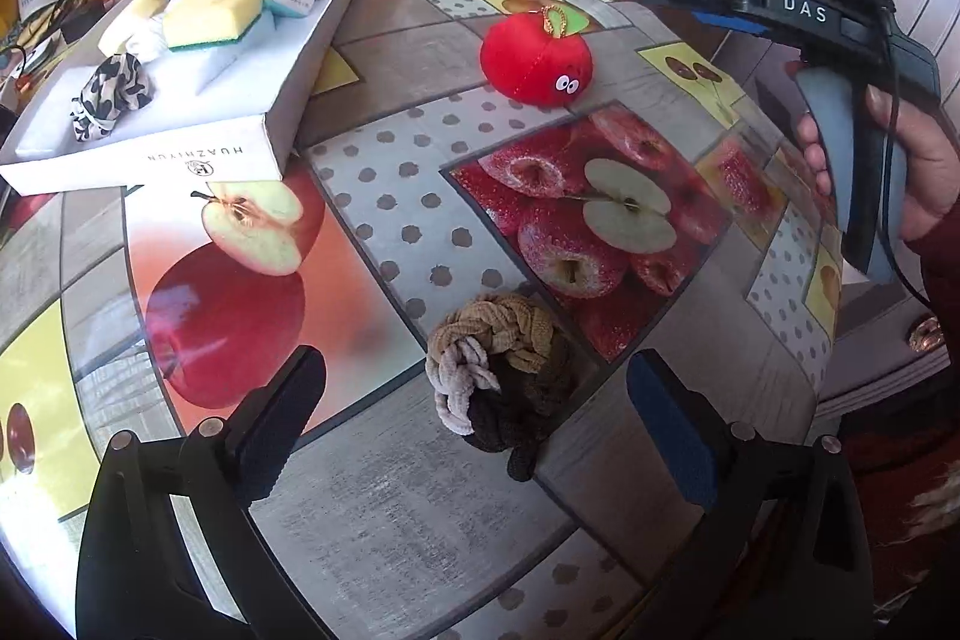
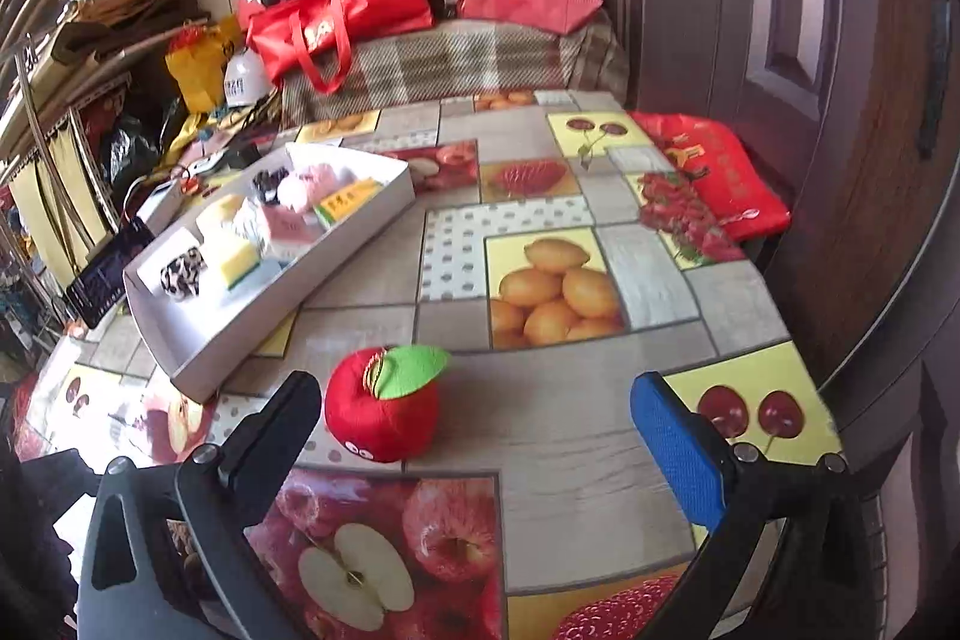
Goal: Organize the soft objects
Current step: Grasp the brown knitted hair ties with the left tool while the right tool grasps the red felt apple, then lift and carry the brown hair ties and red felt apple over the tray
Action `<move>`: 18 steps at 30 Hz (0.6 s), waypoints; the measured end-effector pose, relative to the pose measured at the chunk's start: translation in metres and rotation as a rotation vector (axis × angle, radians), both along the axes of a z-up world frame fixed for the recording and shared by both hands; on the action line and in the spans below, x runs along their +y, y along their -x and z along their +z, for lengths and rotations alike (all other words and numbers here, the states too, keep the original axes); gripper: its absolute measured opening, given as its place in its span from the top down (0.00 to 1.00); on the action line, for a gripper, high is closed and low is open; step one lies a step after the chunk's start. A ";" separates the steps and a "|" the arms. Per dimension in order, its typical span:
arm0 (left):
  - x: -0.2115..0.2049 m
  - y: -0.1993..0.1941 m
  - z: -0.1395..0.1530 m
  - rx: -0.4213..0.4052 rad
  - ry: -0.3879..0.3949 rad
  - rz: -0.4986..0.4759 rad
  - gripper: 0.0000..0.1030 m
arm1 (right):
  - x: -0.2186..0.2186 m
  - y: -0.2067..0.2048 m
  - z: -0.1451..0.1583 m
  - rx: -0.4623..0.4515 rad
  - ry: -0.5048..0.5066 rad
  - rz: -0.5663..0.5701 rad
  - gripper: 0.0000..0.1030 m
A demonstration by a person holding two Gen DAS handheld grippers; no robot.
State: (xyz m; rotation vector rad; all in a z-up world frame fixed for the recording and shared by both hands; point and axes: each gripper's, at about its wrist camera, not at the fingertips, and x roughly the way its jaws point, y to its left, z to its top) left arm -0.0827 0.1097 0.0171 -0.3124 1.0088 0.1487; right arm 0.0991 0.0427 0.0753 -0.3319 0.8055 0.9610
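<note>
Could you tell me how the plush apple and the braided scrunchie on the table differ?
The plush apple is bright red with a green leaf and cartoon eyes; the braided scrunchie mixes tan, cream and black. The apple is a plump ball, the scrunchie a flatter twisted ring. Both lie on the tablecloth, outside the white box.

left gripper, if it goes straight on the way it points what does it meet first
Most likely the braided scrunchie, lying on the table between the open left gripper fingers and just ahead. Depth is hard to judge.

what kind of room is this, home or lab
Most likely a lived-in home room: a fruit-print oilcloth table, a plaid-covered bed or couch piled with red bags, and cluttered shelves.
</note>
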 end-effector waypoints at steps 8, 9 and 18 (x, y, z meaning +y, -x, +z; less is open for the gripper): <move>-0.006 -0.002 -0.007 0.038 -0.052 0.020 0.15 | 0.056 0.008 -0.033 -0.026 0.065 0.115 0.00; -0.008 -0.002 -0.008 0.046 -0.055 0.020 0.25 | 0.062 0.007 -0.037 -0.027 0.079 0.120 0.00; -0.022 -0.001 -0.010 0.046 -0.112 0.003 0.55 | 0.076 0.009 -0.058 0.019 0.153 0.185 0.40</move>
